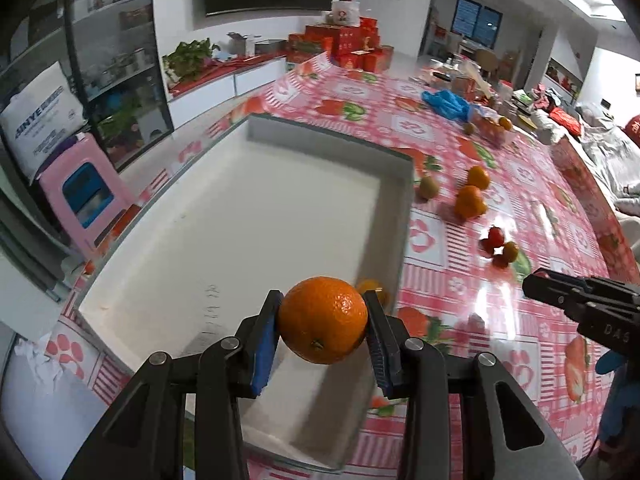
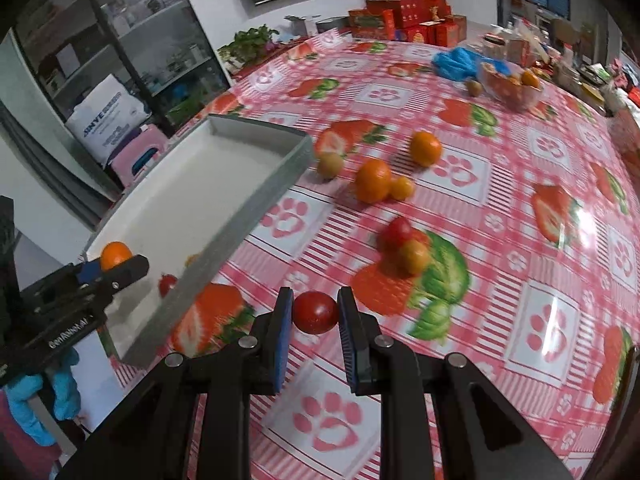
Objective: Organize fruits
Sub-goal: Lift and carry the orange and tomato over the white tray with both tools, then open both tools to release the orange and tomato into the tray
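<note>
**Both tongs loaded; fruit carried toward tray**

Left gripper [image 1: 323, 322]: jaws closed on an orange [image 1: 323, 320], blue pads bearing on opposite sides of its widest part. The fruit hangs above the near end of the white tray [image 1: 224, 216]. Judged firm, moderately heavy, with a dimpled rind that gives fair friction. The hold across the middle is sound; a grip nearer the stem end would likely slip.

Right gripper [image 2: 315, 312]: jaws closed on a small red tomato [image 2: 315, 312], held above the tablecloth [image 2: 460, 184], just right of the tray's long wall. Judged light, smooth-skinned and easily crushed, so light pressure across its middle is advised.

Inside the tray, near end: one small red fruit [image 2: 167, 284] and a small orange-coloured one [image 1: 374, 288], partly hidden.

Further out on the cloth, a loose cluster of small red and yellow fruit [image 2: 404, 244], two more oranges [image 2: 373, 181], and a kiwi [image 2: 330, 165] beside the tray's far corner. A clear bowl [image 2: 510, 90] of fruit stands well beyond.
</note>
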Demonstrator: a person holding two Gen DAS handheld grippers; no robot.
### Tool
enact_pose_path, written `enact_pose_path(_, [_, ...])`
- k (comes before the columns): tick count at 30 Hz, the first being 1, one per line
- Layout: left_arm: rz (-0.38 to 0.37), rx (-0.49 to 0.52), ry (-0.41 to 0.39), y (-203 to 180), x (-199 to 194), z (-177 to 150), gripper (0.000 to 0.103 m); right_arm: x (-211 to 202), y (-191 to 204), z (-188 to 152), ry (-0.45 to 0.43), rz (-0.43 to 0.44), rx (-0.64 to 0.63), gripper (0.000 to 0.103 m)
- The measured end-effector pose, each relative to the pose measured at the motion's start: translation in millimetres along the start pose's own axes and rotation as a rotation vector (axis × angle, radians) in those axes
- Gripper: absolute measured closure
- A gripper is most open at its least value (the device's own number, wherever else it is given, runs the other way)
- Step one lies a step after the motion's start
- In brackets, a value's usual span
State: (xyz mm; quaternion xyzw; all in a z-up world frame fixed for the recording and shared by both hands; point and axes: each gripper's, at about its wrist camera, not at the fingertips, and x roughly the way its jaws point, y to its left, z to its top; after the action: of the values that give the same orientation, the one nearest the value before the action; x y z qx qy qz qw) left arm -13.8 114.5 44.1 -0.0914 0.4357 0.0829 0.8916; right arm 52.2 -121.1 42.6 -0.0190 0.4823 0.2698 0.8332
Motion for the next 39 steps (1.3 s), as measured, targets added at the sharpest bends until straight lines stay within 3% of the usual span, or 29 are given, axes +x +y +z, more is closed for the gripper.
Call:
enact_pose_path(16, [0.031,-0.067,-0.003,42,17,6,0.061,49,77,41,0.063,0.073,-0.112,0.079])
enact_pose_path(33, [0.043,-0.041,0.039,43,39,-1,0.061,91,99,47,0.151,0.124,-0.126,0.077])
enact_pose_path(36, [0.060,-0.021,0.038,40,39,-2,0.060,88,100,50,0.144,0.141,-0.125,0.059])
enact_pose_path(38, [0.067,-0.020,0.048,39,40,-1,0.047,83,102,52,0.126,0.144,-0.131,0.034])
enact_pose_path(39, [0.073,-0.025,0.048,40,40,-1,0.032,80,103,53,0.118,0.147,-0.134,0.032])
